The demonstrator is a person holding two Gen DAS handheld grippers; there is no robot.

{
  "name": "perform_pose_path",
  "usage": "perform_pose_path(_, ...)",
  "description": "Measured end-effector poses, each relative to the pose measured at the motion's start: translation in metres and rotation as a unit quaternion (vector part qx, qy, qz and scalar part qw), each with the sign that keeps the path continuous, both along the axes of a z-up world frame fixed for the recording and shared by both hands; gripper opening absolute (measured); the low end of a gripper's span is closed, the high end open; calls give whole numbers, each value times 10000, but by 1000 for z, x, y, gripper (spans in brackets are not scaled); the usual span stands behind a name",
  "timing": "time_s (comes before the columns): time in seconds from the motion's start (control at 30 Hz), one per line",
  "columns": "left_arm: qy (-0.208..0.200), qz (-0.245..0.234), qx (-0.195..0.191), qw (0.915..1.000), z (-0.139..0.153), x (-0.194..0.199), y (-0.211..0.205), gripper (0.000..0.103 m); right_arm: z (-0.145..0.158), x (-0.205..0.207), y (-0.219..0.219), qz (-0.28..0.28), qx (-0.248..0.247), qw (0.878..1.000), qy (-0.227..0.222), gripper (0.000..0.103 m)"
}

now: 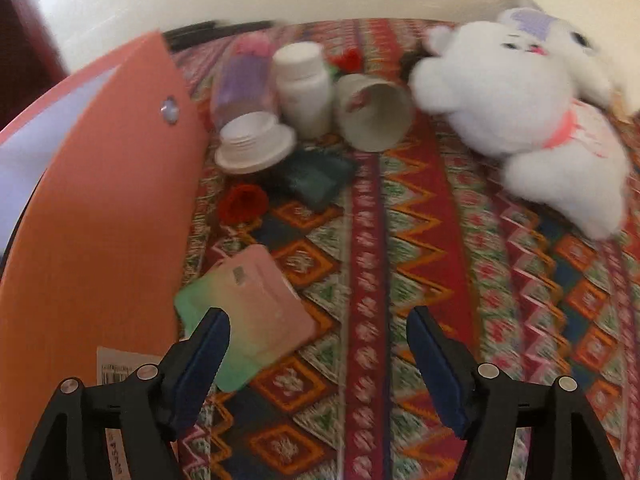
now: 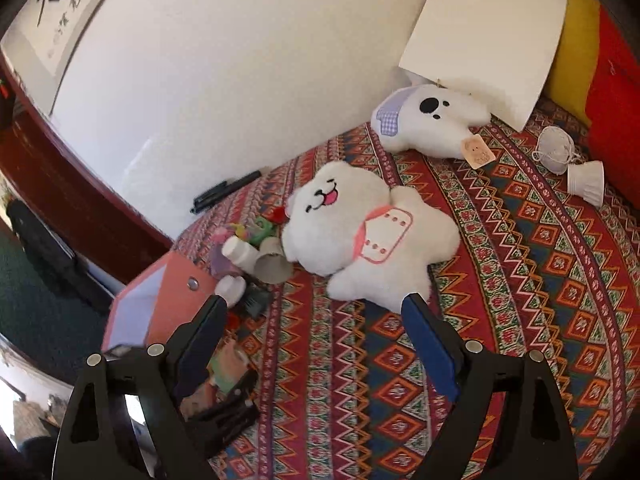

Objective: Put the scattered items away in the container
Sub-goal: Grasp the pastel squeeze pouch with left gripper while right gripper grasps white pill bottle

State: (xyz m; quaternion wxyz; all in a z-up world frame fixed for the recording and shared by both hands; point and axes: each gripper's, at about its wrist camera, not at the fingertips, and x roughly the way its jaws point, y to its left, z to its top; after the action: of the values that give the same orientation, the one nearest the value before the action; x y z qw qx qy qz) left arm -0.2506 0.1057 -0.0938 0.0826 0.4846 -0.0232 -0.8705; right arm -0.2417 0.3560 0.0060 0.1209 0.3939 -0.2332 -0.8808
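Orange box [image 1: 100, 220] stands at the left edge of the bed [image 1: 400, 280], its flap up, and nearly everything that belongs in it lies out on the patterned cover. The left gripper [image 1: 318, 320] hangs low with its jaws well apart and nothing between the pads; just ahead of its left finger lies a flat pink-and-green packet [image 1: 256, 304], right beside the box wall. Further off there's a cluster: a tipped bottle [image 1: 244, 92], a white jar [image 1: 304, 88], a paper cup [image 1: 372, 112] on its side, a dark green pouch [image 1: 316, 176] and a red flower [image 1: 244, 202]. The right gripper [image 2: 316, 312] is wide open too, empty, aimed toward the big white plush [image 2: 360, 232], with a second plush [image 2: 428, 120] lying near the pillow. My read: this is a reach, early in the tidy, no item yet taken up. The packet looks like the left hand's target, and being thin and flat on soft cloth it will want one pad slid under an edge before closing. The plush should squash easily into a wide grip.
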Motion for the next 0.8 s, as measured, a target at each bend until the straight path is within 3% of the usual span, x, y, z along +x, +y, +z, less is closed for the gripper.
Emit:
perform_pose_path(0.13, -147, 456, 158, 9987, -20, -19, -21, 89, 1, 5, 10, -259, 139, 9995, 149, 91)
perform_pose_path(0.2, -286, 470, 671, 9962, -34, -26, -30, 89, 3, 8, 18, -315, 140, 9992, 207, 91)
perform_pose_path(0.23, -301, 455, 683, 9962, -39, -26, -30, 89, 4, 10, 21, -331, 144, 9991, 230, 91)
perform_pose_path(0.27, -303, 336, 464, 9979, -41, -26, -23, 88, 5, 11, 24, -341, 146, 9990, 250, 91)
perform_pose_path(0.33, -347, -376, 65, 9987, -42, -22, 7, 83, 7, 14, 30, -333, 143, 9989, 292, 91)
perform_pose_path(0.4, -374, -1042, -140, 9938, -38, -8, 39, 74, 8, 14, 33, -278, 119, 9990, 339, 91)
perform_pose_path(0.47, -364, -1376, -247, 9895, -33, 11, 61, 73, 8, 12, 32, -180, 95, 9991, 362, 91)
perform_pose_path(0.57, -281, -1180, -148, 9925, -30, 24, 63, 77, 2, 3, 22, 82, -101, 9994, 315, 91)
perform_pose_path(0.73, -247, -621, 193, 9976, -38, 17, 37, 88, -16, -31, -22, 997, -1005, 9899, -26, 91)
perform_pose_path(0.8, -209, -533, 489, 9972, -44, 15, 32, 94, -22, -52, -49, 1366, -916, 9863, -161, 91)
